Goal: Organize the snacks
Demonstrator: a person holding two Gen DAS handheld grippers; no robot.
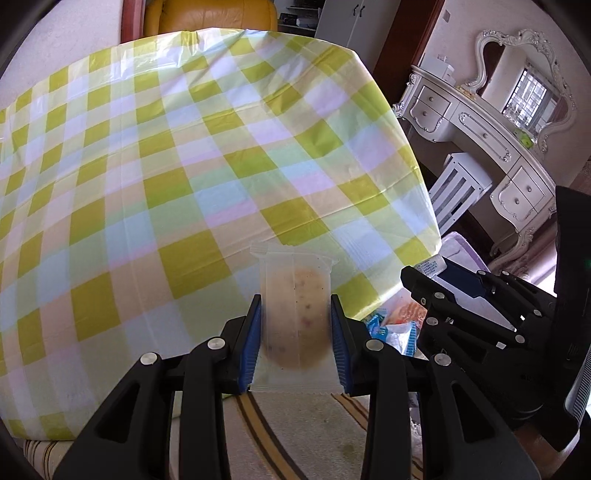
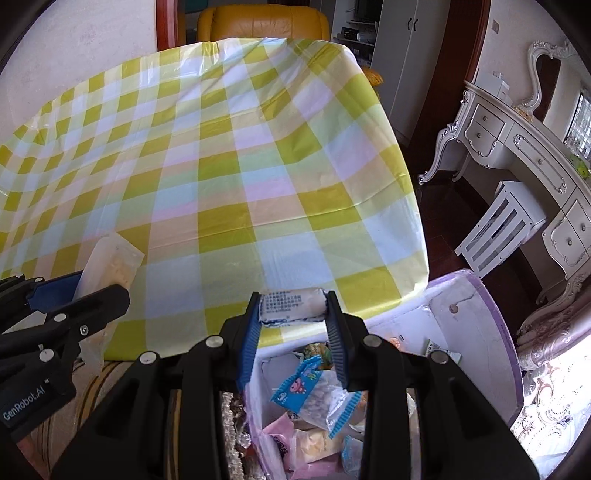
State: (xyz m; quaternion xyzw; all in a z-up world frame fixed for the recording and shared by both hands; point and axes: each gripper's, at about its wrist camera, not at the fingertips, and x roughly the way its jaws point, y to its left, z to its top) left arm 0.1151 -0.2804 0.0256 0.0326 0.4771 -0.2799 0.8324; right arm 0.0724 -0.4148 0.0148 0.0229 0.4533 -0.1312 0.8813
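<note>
left gripper (image 1: 295, 332): closed on a frosted snack packet (image 1: 293, 317); the blue pads are pressed against both long edges of the packet, which is held upright, its top seal pointing away from the camera. a round pale biscuit with small dark and red specks is seen through the wrapper.
right gripper (image 2: 293, 306): closed on a small white snack packet (image 2: 293, 304), held crosswise between the fingertips; printed text is seen on its top face, too small to be read.
position of held packets: both are carried over the near edge of the worktop (image 1: 184, 166), which is covered with a yellow-green checked cloth. whether either packet touches the cloth cannot be told for certain; they appear to be held clear of it.
each gripper in the other view: the right gripper is seen at the right of the left wrist view, the left gripper at the lower left of the right wrist view, with the frosted packet rising from it.
snack box (image 2: 495, 314): a white box with a lilac rim, set just beside the worktop's near right corner, below the right gripper. loose snacks are piled in it, among them a blue cartoon-printed bag (image 2: 299, 384) and pink wrappers.
surroundings: a white ornate dressing table (image 2: 517, 147) and a white stool (image 2: 498, 225) are seen to the right, well apart from the worktop; a tan leather chair (image 2: 262, 22) stands behind the far edge.
</note>
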